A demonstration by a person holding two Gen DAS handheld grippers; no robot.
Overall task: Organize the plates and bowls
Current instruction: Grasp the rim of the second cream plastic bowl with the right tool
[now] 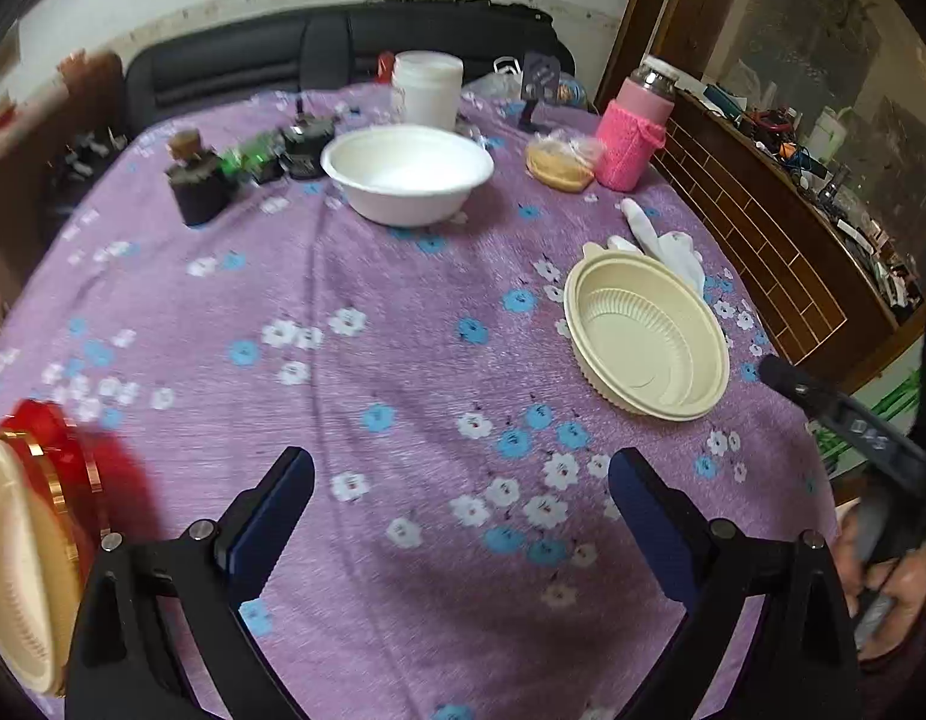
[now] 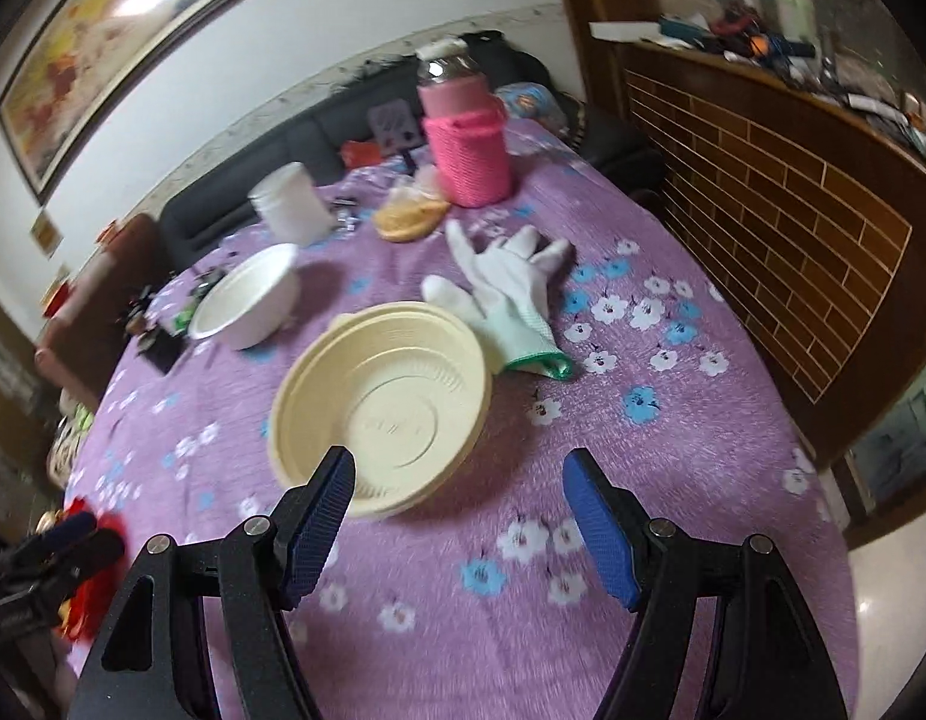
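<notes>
A cream plastic bowl (image 1: 646, 336) sits on the purple flowered tablecloth (image 1: 403, 360) at the right; it also shows in the right wrist view (image 2: 382, 399), just ahead of my right gripper (image 2: 457, 480), which is open and empty. A white paper bowl (image 1: 406, 171) stands farther back; it shows in the right wrist view (image 2: 247, 300) too. A cream plate on a red plate (image 1: 25, 540) lies at the near left edge. My left gripper (image 1: 460, 474) is open and empty above bare cloth.
A white glove (image 2: 505, 294) lies beside the cream bowl. A pink-sleeved flask (image 2: 466, 144), a white jar (image 2: 289, 201), a bagged bun (image 2: 409, 213) and small dark bottles (image 1: 193, 180) stand at the back. A brown cabinet (image 2: 793, 252) is to the right.
</notes>
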